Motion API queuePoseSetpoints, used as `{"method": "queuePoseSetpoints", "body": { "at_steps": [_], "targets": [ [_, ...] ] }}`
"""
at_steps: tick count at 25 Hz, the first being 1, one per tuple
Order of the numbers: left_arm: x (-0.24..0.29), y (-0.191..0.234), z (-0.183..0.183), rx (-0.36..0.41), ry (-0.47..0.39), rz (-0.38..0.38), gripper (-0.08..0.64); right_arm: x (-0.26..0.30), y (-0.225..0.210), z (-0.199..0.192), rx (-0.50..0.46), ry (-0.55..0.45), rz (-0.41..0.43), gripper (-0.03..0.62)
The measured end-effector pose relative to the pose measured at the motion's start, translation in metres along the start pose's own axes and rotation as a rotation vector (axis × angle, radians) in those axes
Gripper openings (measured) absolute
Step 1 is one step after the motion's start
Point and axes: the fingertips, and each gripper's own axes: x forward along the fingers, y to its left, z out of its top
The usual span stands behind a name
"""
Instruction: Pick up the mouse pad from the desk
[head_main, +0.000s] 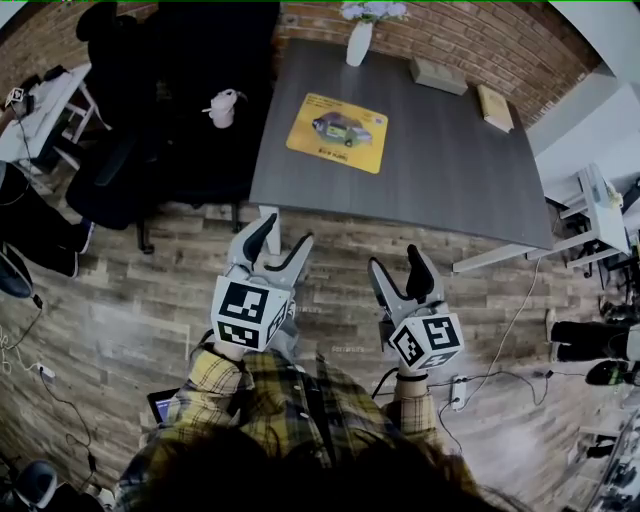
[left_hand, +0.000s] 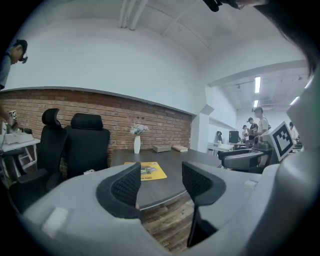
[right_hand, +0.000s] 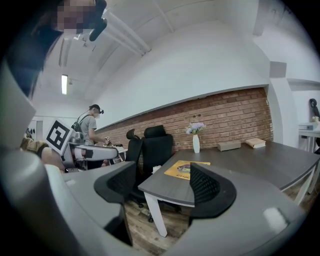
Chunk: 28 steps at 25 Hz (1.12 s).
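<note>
The yellow mouse pad (head_main: 338, 132) with a car picture lies flat on the dark grey desk (head_main: 440, 170), toward its left half. Over the wooden floor, short of the desk's near edge, my left gripper (head_main: 277, 243) is open with nothing between its jaws. To its right my right gripper (head_main: 398, 272) is open and empty too. The left gripper view has the mouse pad (left_hand: 148, 171) far off between the fingers (left_hand: 125, 187). In the right gripper view the mouse pad (right_hand: 184, 168) sits beyond the desk's corner.
On the desk stand a white vase with flowers (head_main: 359, 40), a flat grey box (head_main: 438, 76) and a book (head_main: 495, 106). Black office chairs (head_main: 150, 110) stand left of the desk. White tables (head_main: 595, 215) are at the right. People stand in the background (right_hand: 90, 131).
</note>
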Motion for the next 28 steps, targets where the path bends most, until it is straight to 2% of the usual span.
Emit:
{"method": "queuePoseSetpoints", "body": {
  "at_steps": [9, 18, 24, 28],
  "targets": [
    [0.069, 0.051, 0.019, 0.003, 0.014, -0.025, 0.276, 0.078, -0.031, 0.014, 0.029, 0.011, -0.005, 0.339],
    [0.103, 0.108, 0.02, -0.007, 0.032, -0.006, 0.276, 0.14, -0.044, 0.016, 0.041, 0.032, -0.029, 0.339],
    [0.122, 0.115, 0.01, -0.026, 0.071, -0.025, 0.276, 0.156, -0.057, 0.009, 0.057, 0.071, -0.048, 0.339],
    [0.137, 0.12, 0.005, -0.03, 0.09, -0.02, 0.276, 0.169, -0.071, 0.01, 0.076, 0.06, -0.048, 0.339]
  ]
}}
